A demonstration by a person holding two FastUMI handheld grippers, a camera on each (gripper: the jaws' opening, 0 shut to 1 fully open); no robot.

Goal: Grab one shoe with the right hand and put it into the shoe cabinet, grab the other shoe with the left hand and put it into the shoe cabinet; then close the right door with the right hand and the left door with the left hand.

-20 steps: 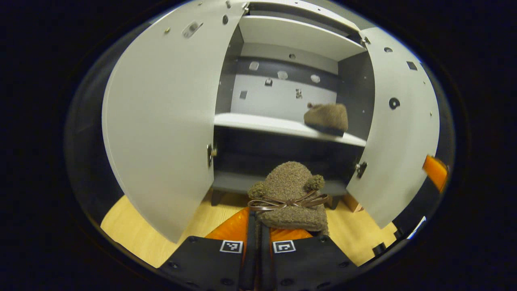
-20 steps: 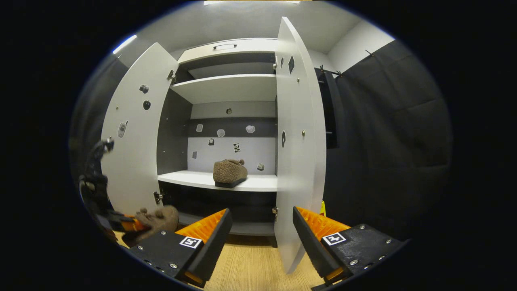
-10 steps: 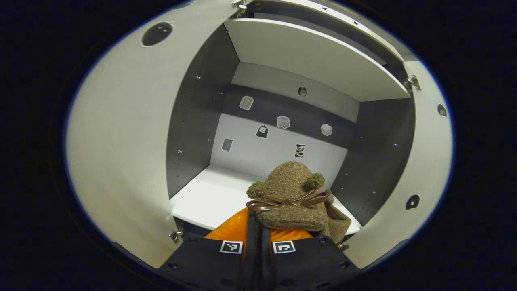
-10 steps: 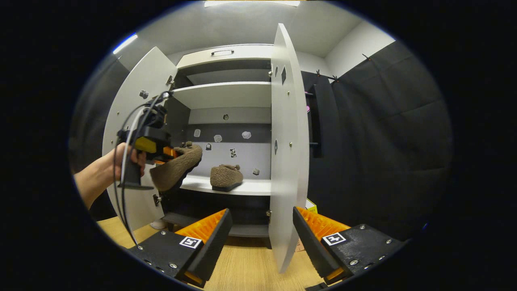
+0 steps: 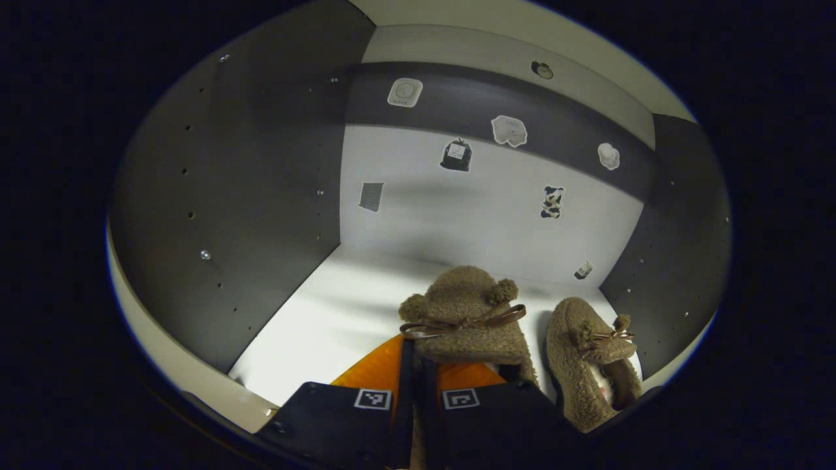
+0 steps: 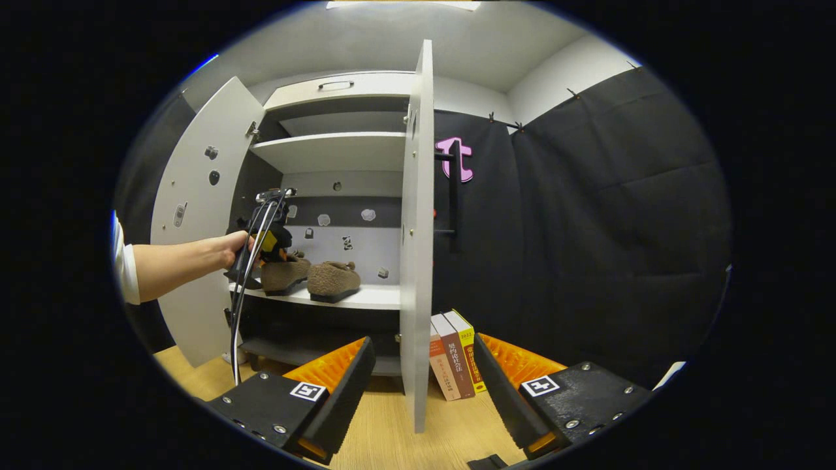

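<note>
Two fuzzy brown shoes are up on the white shelf inside the shoe cabinet right now; the one with the brown ribbon bow, call it the held shoe, sits straight ahead of the left gripper, and its heel end is pinched between the orange fingers, which are squeezed nearly together with just the shoe's edge between them; the toe points at the back wall, past the fingertips. The other shoe lies just beside it on the right in the left gripper view, close to the dark side wall, with nothing gripping it.

From the right gripper view you can see the same thing from farther off: a hand reaching in with the left gripper, the held shoe at the shelf's left part and the other shoe next to it; I can't tell if the held shoe's sole is fully down on the shelf.

The right gripper hangs out front over the wooden floor, jaws spread wide, holding nothing; the right door stands edge-on between its fingers, further back; left door is swung wide open; some books stand on the floor by the right door.
</note>
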